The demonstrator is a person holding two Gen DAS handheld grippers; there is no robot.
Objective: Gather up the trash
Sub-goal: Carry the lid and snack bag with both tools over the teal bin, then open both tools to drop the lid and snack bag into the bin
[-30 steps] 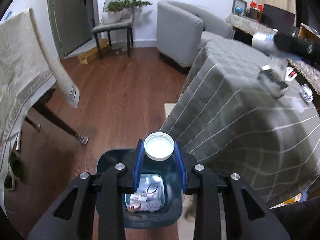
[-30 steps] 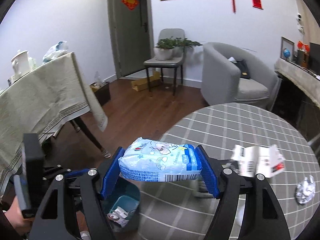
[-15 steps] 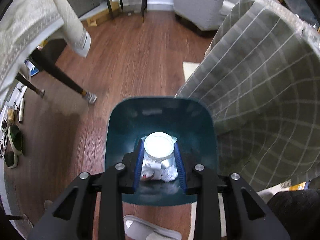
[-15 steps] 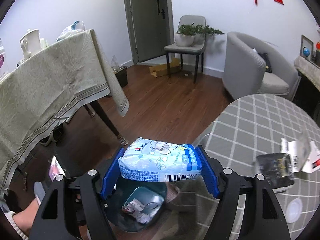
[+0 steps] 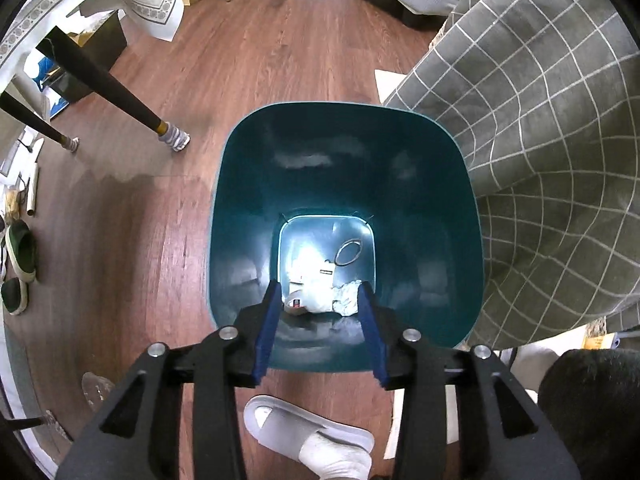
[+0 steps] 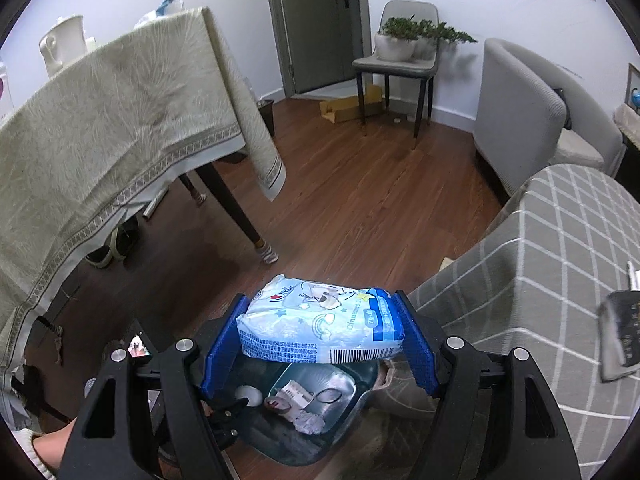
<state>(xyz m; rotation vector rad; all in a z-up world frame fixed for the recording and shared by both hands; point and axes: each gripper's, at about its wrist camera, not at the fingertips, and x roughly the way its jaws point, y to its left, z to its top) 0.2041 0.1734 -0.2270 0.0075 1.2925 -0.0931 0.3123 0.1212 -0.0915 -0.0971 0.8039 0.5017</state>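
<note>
A wood floor (image 5: 328, 64) runs beneath a teal waste bin (image 5: 344, 152) beside a grey checked tablecloth (image 5: 552, 128). The left gripper (image 5: 320, 304) hangs in the bin's mouth; its jaws have just been opening, empty, above several scraps of trash (image 5: 320, 292). The right gripper (image 6: 320, 332) is clamped on one blue tissue pack (image 6: 320, 326) above the bin. Beyond stand two table legs (image 5: 108, 92).

"Cinnamoroll" on tissue pack (image 6: 320, 330)

Left tool (image 5: 318, 300) points steeply down, jaws just opened, empty; right tool (image 6: 320, 330) stays clamped.
</note>
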